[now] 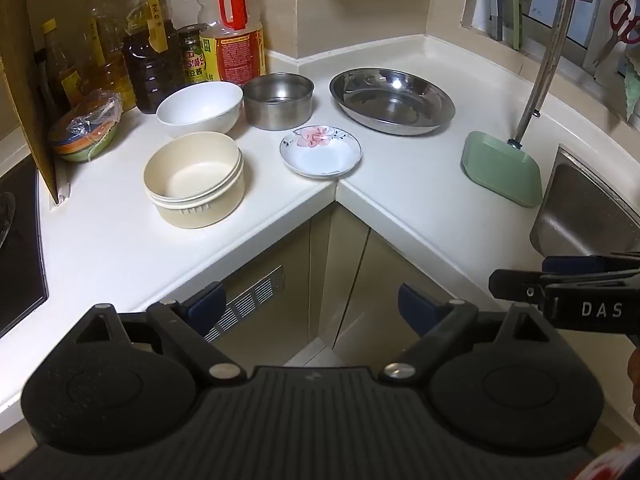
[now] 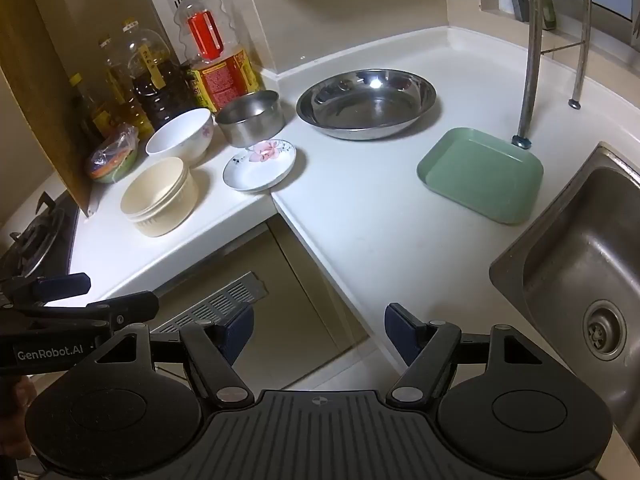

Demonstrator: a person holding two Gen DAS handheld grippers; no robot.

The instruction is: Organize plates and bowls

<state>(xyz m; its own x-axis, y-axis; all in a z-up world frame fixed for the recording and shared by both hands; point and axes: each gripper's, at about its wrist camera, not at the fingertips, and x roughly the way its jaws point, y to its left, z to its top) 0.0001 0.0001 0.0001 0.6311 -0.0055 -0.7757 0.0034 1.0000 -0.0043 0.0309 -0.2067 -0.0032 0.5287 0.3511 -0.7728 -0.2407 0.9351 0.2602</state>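
Both cams ride your claws, looking fwd and steeply down along the fingers, fisheye, from off the surface (image 1: 400, 216) edge above the cabinet corner. Left cam sits further left: stove edge at frame left, sink (image 1: 580, 216) cut off at right, your right claw (image 1: 516, 280) poking in from the right. Right cam sits further right: sink (image 2: 568, 264) w/ drain in full, left claw (image 2: 116, 296) entering at lower left. Both views share the corner surface: bottles (image 1: 152, 60), bowls (image 1: 196, 180), steel pan (image 1: 392, 100), green tray (image 1: 500, 172). All sit mid-distance, none close to either lens.
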